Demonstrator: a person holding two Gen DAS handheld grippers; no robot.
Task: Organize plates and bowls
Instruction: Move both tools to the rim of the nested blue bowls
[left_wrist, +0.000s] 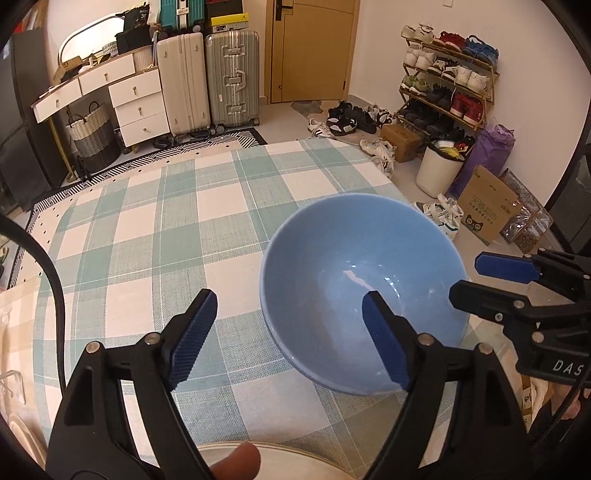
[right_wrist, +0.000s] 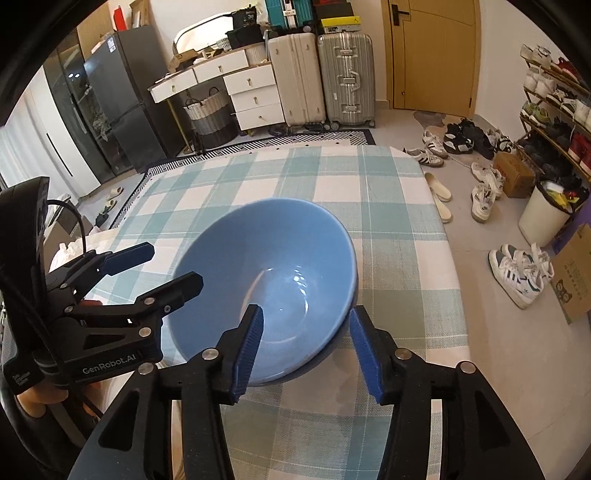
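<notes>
1. Left gripper (left_wrist: 291, 332) hangs low with its jaws spread wide; a fingertip (left_wrist: 236, 463) shows at the view's bottom edge.
2. Right gripper (right_wrist: 306, 350) sits just beside it, jaws parted, straddling a rim without pressing.

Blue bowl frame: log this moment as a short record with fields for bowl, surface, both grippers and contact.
bowl: blue bowl, upright, empty; a darker rim beneath it suggests a second bowl
surface: checked tablecloth
left gripper: open, one finger over the bowl, one outside its rim
right gripper: open, fingers straddle the near rim
contact: cannot tell
near edge: pale plate rim, left wrist view
</notes>
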